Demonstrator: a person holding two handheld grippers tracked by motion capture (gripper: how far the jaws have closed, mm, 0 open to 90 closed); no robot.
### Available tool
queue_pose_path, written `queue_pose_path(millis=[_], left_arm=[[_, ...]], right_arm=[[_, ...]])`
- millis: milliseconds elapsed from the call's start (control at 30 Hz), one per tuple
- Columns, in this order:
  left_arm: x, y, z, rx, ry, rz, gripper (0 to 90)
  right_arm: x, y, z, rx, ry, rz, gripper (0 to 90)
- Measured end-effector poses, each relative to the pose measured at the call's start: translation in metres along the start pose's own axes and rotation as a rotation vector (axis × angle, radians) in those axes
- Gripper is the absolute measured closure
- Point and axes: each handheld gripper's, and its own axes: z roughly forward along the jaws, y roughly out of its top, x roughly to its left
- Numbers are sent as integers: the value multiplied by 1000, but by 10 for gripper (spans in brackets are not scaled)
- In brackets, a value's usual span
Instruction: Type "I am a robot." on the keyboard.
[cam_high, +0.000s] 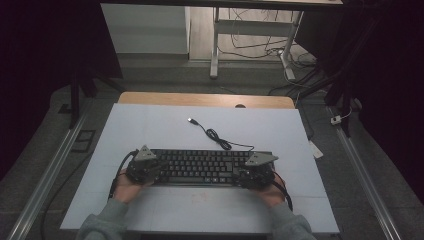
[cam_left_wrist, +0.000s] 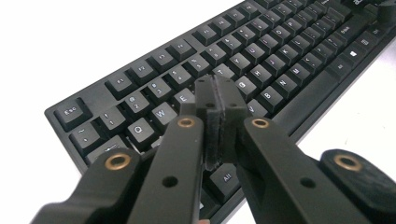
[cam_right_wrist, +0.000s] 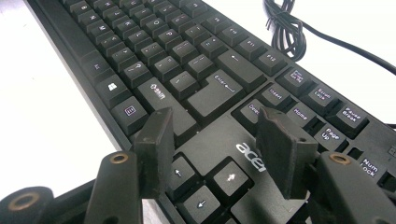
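Keyboard (cam_high: 200, 167) lies beneath both tongs: left tongs (cam_left_wrist: 217, 100) together, right tongs (cam_right_wrist: 217, 149) apart over the arrow keys.

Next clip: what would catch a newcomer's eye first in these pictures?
A black keyboard lies across the near middle of the white table, a person's hand at each end. The left gripper has its jaws shut together over the letter keys, while the right gripper holds its jaws open above the arrow keys. Behind the keyboard, its cable lies loose, its USB plug unconnected.
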Motion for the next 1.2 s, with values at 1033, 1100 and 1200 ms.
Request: queue_pose_path(millis=[1033, 1100, 1200], left_arm=[[-33, 3, 17, 46, -95, 76, 883], [-35, 3, 19, 55, -98, 83, 883], [-37, 3, 21, 66, -102, 92, 884]], right_arm=[[0, 0, -1, -2, -1, 1, 467], [0, 0, -1, -2, -1, 1, 467], [0, 0, -1, -2, -1, 0, 467]])
